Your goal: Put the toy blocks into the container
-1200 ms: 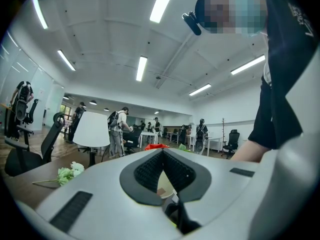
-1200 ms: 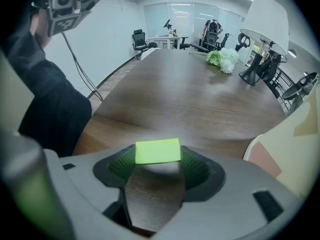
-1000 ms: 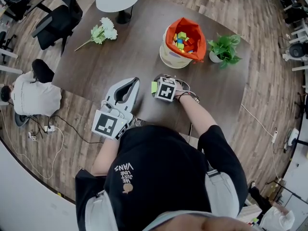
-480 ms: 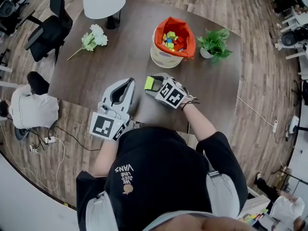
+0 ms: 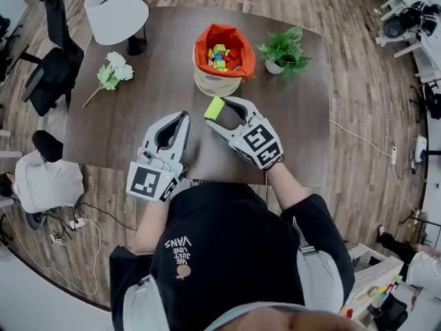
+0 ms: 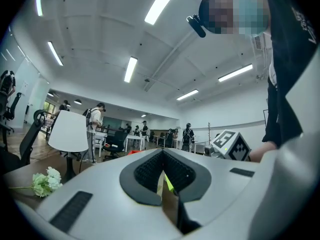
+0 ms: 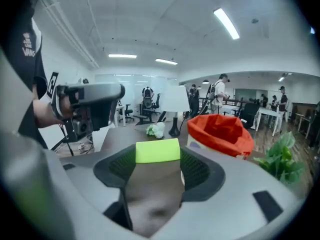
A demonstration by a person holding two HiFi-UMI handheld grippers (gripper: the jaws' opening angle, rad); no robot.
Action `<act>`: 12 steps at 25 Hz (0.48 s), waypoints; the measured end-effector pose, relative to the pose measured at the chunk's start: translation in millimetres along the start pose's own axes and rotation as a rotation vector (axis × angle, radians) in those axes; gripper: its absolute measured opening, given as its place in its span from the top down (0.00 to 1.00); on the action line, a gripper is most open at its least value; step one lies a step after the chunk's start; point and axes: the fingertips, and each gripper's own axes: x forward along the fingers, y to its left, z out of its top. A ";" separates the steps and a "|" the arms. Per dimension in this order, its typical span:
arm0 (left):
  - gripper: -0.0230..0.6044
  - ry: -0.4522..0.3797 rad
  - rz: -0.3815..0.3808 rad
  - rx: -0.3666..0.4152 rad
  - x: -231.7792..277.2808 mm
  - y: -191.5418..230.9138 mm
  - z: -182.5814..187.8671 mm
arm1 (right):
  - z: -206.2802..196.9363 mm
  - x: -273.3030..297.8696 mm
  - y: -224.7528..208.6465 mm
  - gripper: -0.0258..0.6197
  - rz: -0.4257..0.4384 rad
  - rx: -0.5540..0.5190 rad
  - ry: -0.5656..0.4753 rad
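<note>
Grey-white left tongs (image 5: 184, 116) lie nearest the person, low over the dark wooden surface (image 5: 165, 54). They are clenched on nothing, their ribbed pads together with only a thin slit between. Just to their right and raised off the surface, the right tongs (image 5: 215, 110) grasp a lime-green block (image 7: 157, 151). Each pad presses a side face squarely and the block's top edge sits level.

Beyond the block, and close to it, stands the container (image 5: 217, 85), a cream bucket with an orange liner (image 5: 244, 57) folded over its rim. Several coloured blocks (image 5: 220, 55) already lie inside. A potted plant (image 5: 282, 50) stands just beside it on the right. A bunch of white flowers (image 5: 110, 74) and a white lamp (image 5: 114, 12) sit well apart on the left.

The step in hand appears to be the carry to the container. To do it well:
- Keep the grip firm and the block level until it is fully over the liner's mouth, not merely over the rim.
- Come in from above, so the tongs do not nudge the bucket's wall or snag the soft liner.
- Keep clear of the plant's leaves.
- Lower a little into the opening before letting go, so the block drops among the others and does not bounce out.
- Leave the left tongs where they are, out of the path.
</note>
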 end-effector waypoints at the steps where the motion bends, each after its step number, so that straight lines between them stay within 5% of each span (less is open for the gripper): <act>1: 0.95 0.000 -0.009 0.001 2.1 -1.4 0.3 | 7.6 -7.4 -3.7 0.52 -0.024 0.008 -0.029; 12: 0.95 -0.006 -0.089 0.010 21.9 -15.4 5.3 | 66.4 -65.0 -27.5 0.52 -0.169 0.008 -0.217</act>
